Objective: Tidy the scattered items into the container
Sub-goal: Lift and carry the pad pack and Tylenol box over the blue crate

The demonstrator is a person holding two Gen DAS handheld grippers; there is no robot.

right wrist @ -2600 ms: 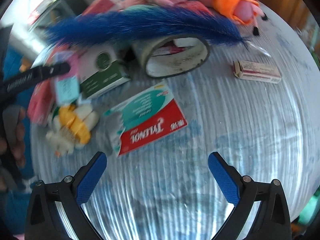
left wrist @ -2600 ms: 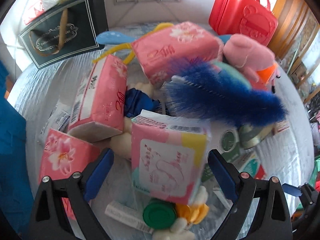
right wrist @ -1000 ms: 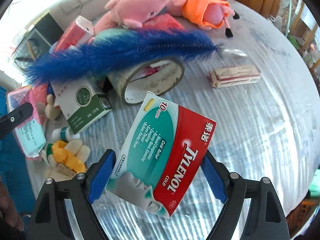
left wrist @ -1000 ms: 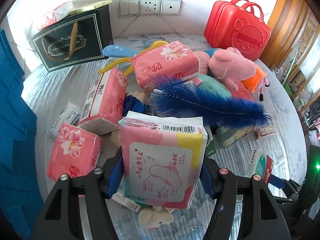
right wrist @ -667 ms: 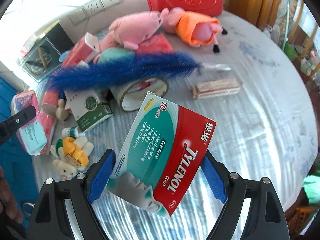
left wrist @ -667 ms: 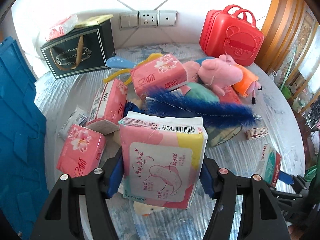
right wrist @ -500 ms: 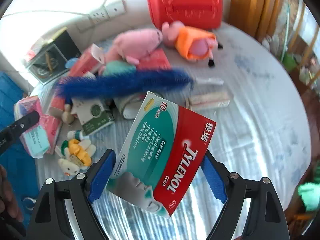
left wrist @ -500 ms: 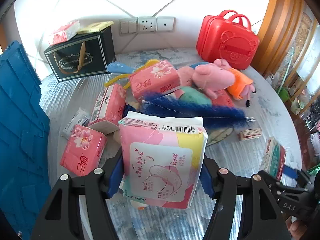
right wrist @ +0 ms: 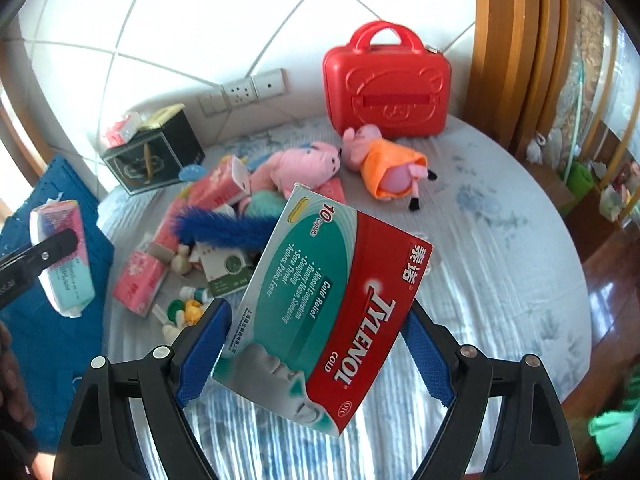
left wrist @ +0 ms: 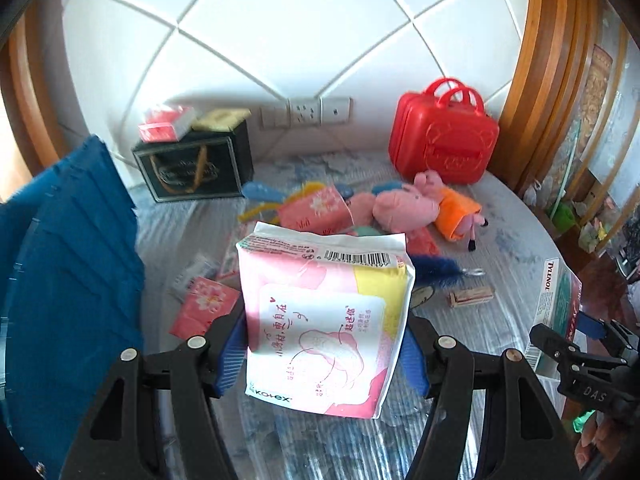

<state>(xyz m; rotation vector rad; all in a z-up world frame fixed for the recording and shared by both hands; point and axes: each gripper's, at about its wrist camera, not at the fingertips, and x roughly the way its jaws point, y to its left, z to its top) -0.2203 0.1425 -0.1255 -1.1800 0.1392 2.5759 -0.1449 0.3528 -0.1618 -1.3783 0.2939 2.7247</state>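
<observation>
My left gripper [left wrist: 324,354] is shut on a pink and yellow pad pack [left wrist: 324,320], held high above the table. The same pack [right wrist: 64,256] shows at the left of the right wrist view, over the blue container [right wrist: 52,320]. My right gripper [right wrist: 316,356] is shut on a green and red Tylenol box [right wrist: 332,312], tilted, also lifted well off the table. That box [left wrist: 558,304] appears edge-on at the right of the left wrist view. The blue container [left wrist: 68,280] stands at the left edge of the table.
Scattered on the round table [right wrist: 500,260]: pink tissue packs [right wrist: 140,282], a blue feather brush [right wrist: 224,228], two pink plush pigs [right wrist: 304,168], a green and white box [right wrist: 228,272], a small carton [left wrist: 470,296]. A red toy suitcase [right wrist: 386,88] and a black gift bag [right wrist: 154,156] stand by the wall.
Both grippers rose with the pack and the box, so the table looks smaller and farther. More of the wall and the blue container has come into view.
</observation>
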